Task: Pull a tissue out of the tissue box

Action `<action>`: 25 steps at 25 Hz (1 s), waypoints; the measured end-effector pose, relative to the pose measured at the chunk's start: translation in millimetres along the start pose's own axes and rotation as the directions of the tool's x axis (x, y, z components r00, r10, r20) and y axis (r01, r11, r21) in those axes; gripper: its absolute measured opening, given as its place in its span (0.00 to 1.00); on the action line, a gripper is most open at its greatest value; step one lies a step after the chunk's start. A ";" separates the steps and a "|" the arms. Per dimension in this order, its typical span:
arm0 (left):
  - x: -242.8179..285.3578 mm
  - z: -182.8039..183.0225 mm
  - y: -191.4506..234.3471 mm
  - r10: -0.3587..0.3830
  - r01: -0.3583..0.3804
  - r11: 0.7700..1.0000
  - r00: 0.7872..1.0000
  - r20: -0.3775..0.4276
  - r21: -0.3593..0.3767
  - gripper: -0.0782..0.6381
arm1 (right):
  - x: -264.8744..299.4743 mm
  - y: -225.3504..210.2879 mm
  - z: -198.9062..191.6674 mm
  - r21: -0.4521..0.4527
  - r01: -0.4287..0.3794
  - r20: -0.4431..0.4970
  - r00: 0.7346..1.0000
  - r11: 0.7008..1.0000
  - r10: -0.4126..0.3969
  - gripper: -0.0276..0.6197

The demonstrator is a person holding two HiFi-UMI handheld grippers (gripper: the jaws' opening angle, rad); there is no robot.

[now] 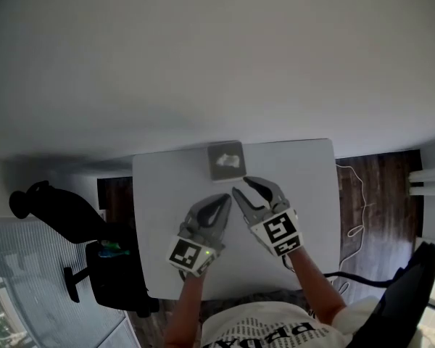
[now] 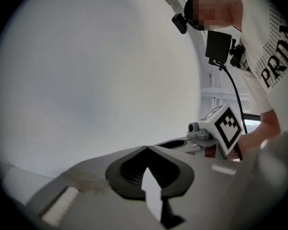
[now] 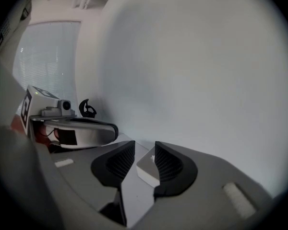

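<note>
**At the table's far edge, the tissue is still waiting in its box**

At the far edge of the white table [image 1: 308, 209], about midway along it, stands the box [image 1: 215, 149]. A white tissue [image 1: 225, 164] pokes up through the top opening. It looks crumpled but still tucked in, so nothing has been pulled out yet.

Both grippers are over the table on the near side of the box and point toward it. The right gripper [image 1: 241, 185] is the closer one, and its tips sit just short of the box's near side. Its jaws stand wide apart with nothing clamped. In its own view the box [image 3: 145, 170] shows in the gap between the jaws, a little way ahead and not touched by either pad. The left gripper [image 1: 222, 200] is a little nearer to the person and to the left. Its jaws are pressed together tip to tip and hold nothing.

By my reading, the task is at the approach stage. The grippers are in place, and the right one is opened ready for a grasp. Everything that counts is still to do:

- bring the open jaws over the top of the box and around the raised tissue;
- close on the tissue;
- draw it up and clear of the opening.

The box looks light, so the closed left gripper may be needed to press it down while the tissue is pulled. Nothing yet shows that this is planned.
</note>
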State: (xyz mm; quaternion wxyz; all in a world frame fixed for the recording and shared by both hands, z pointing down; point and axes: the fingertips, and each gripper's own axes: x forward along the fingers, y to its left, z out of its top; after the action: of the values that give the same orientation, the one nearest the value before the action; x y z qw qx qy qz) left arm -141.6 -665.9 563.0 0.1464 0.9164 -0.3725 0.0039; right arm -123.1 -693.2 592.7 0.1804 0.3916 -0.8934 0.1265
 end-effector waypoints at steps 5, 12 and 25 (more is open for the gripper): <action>14.1 -9.5 18.3 0.023 -0.023 0.999 1.000 0.010 -0.030 0.10 | 24.6 -17.8 -18.5 0.009 0.030 -0.050 0.998 1.000 -0.030 0.25; 35.1 -31.7 38.4 0.027 -0.027 0.998 1.000 -0.001 -0.054 0.10 | 55.2 -39.9 -48.7 0.039 0.067 -0.125 0.990 0.997 -0.062 0.25; 45.2 -70.6 57.9 0.054 -0.056 0.994 0.998 -0.020 -0.095 0.10 | 82.5 -61.4 -85.8 0.077 0.120 -0.204 0.974 0.990 -0.103 0.25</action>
State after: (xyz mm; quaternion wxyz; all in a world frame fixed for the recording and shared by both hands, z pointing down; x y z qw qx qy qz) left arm -141.4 -716.9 651.2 0.1929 0.8977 -0.3961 -0.0020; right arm -110.0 -756.2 710.1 0.2583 0.4342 -0.8408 0.1945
